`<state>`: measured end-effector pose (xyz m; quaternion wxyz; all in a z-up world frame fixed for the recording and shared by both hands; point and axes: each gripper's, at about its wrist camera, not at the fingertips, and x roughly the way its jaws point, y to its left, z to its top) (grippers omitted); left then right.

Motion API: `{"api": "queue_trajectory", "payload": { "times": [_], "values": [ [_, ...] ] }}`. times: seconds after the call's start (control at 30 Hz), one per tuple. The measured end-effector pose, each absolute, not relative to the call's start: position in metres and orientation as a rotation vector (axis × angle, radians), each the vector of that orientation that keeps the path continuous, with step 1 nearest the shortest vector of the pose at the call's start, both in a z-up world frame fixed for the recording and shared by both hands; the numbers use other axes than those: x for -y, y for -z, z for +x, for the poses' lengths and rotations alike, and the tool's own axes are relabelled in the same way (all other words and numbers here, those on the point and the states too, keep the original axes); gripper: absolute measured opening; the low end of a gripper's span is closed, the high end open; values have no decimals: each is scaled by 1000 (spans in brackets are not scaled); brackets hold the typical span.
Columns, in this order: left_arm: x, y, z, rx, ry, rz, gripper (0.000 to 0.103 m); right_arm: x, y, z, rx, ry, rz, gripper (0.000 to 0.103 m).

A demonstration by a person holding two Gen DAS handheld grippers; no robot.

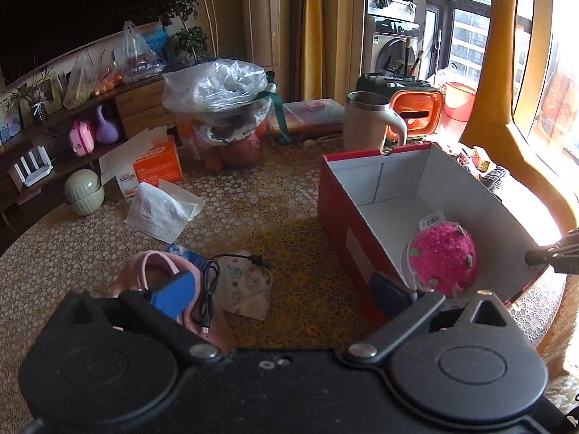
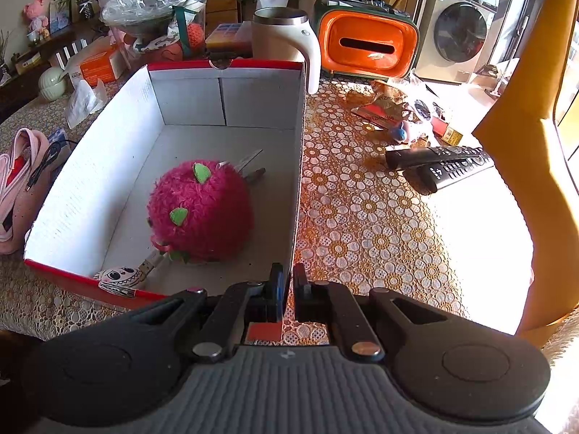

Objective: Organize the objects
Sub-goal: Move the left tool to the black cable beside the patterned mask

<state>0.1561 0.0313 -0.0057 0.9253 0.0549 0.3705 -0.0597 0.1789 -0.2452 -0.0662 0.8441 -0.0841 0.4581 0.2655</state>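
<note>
Spread wide, the left gripper (image 1: 280,291) is seen in the left wrist view above a patterned cloth pouch (image 1: 246,285), a black cable (image 1: 210,282) and a pink bag (image 1: 159,275), with the red box (image 1: 347,231) to its right. From the right wrist, the right gripper (image 2: 288,289) is shown nearly closed, its fingers straddling the box's near corner wall (image 2: 295,217); a pink plush (image 2: 199,213) and 1 small owl-faced toy (image 2: 119,276) lie inside, and 2 remotes (image 2: 441,162) are seen further right.
</note>
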Motion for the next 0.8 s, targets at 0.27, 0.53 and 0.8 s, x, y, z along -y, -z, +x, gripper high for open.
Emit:
{"api": "queue_trajectory", "payload": {
  "times": [0.27,0.53,0.8],
  "values": [
    [-61,22,167,-748,65,112,101,243,66,178,-966,-553,-192,5],
    [-65,50,192,-768,57,81,95,240,67,180,-983,-550,-200,5],
    [-69,75,207,-803,97,60,74,240,66,183,-1006,-557,-194,5]
  ]
}}
